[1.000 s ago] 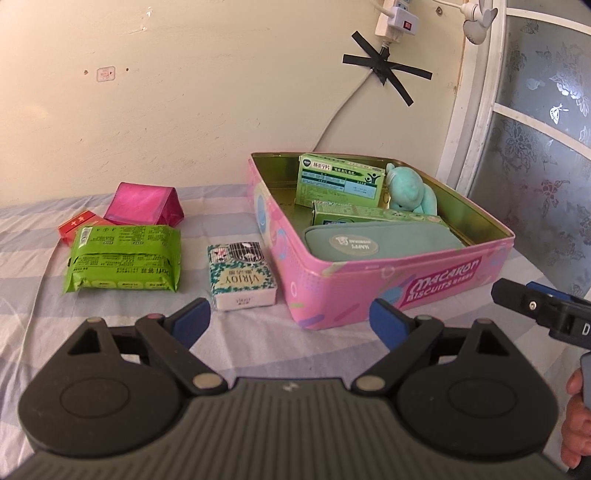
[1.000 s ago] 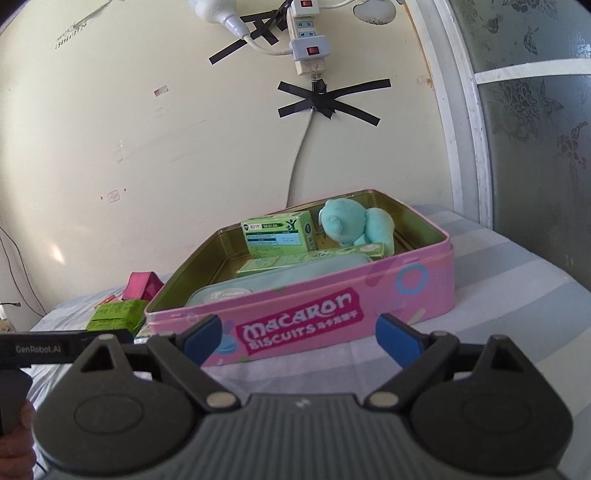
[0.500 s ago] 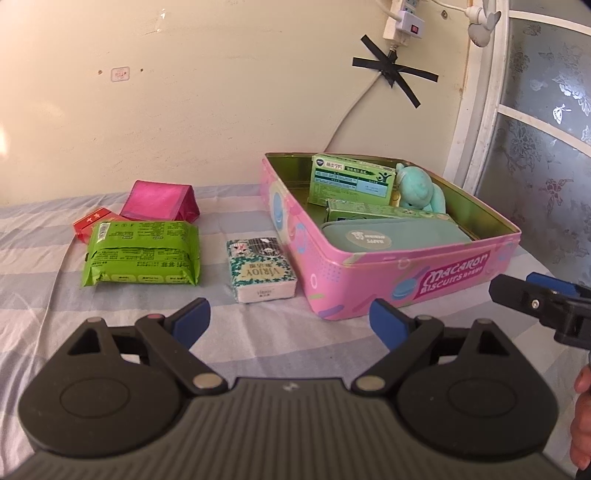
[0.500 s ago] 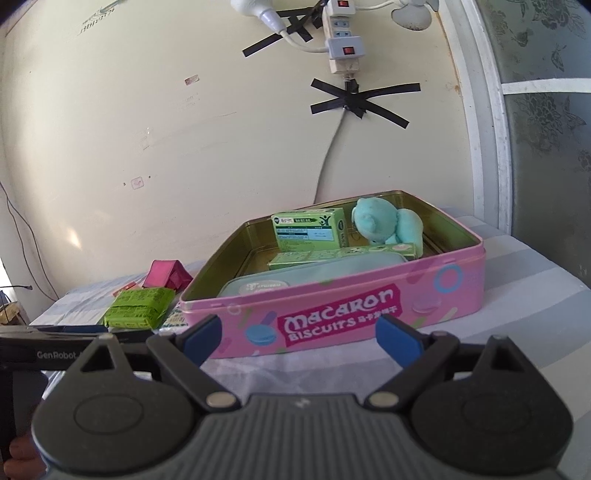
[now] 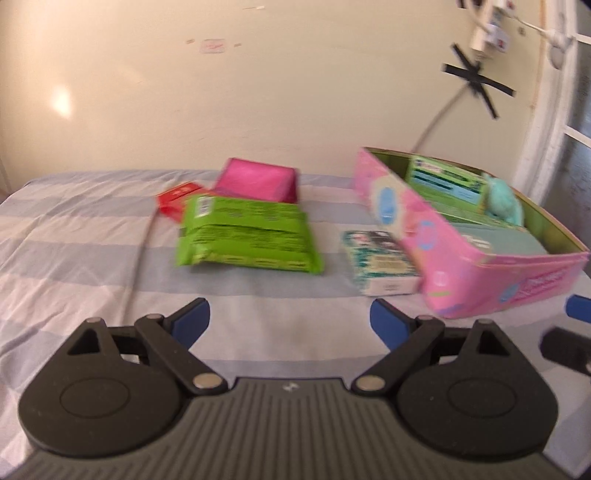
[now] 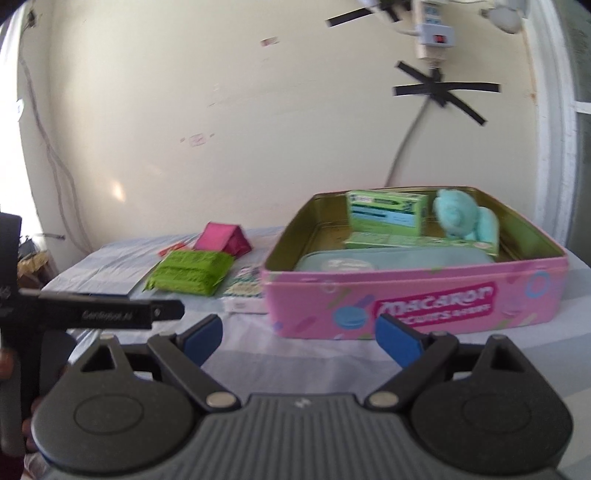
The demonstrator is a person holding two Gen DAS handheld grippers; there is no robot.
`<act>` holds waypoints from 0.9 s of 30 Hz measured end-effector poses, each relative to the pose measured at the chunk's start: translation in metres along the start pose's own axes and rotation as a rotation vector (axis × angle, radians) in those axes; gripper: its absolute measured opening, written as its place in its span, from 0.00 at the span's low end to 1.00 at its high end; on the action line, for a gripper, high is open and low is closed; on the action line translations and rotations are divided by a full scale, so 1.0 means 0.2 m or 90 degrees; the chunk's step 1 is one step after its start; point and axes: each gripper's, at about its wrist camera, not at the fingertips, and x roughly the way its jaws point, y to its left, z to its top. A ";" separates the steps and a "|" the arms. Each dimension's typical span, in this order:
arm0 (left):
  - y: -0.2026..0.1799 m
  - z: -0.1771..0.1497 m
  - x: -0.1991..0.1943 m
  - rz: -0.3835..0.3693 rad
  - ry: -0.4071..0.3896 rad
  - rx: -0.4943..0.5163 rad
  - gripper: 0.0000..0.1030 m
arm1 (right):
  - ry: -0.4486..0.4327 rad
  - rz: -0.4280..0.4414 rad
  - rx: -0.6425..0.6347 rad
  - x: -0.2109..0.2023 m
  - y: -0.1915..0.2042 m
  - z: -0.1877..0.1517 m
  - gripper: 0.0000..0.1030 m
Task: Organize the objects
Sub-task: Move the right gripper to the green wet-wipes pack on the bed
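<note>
A pink Macaron biscuit tin (image 5: 406,218) (image 6: 417,295) stands open on the striped bed sheet and holds green boxes (image 6: 386,216), a teal plush toy (image 6: 463,218) and a grey-green pouch (image 6: 395,258). Left of it lie a white-green tissue pack (image 5: 380,262), a green wipes pack (image 5: 247,236) (image 6: 190,271), a pink pouch (image 5: 258,181) (image 6: 223,240) and a red box (image 5: 177,197). My left gripper (image 5: 290,319) is open and empty, short of the packs. My right gripper (image 6: 299,338) is open and empty, before the tin's front wall.
A cream wall with a taped cable (image 6: 406,147) and power strip (image 6: 434,33) stands behind the bed. A glass door frame (image 5: 554,110) is at the right. The left gripper's body (image 6: 103,312) shows at the right wrist view's left edge.
Both grippers have swung to the left, so the tin has slid right in both views and the loose packs now sit in the middle of the left wrist view. Nothing was grasped.
</note>
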 end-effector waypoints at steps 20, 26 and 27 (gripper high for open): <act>0.63 -0.02 0.06 0.144 -0.026 -0.269 0.92 | 0.086 0.130 -0.171 0.82 0.59 0.29 0.88; 0.67 -0.02 0.03 0.197 -0.056 -0.294 0.92 | 0.146 0.130 -0.074 1.23 0.56 0.45 0.87; 0.69 -0.02 0.02 0.208 -0.064 -0.302 0.92 | 0.150 0.121 -0.075 1.27 0.57 0.45 0.87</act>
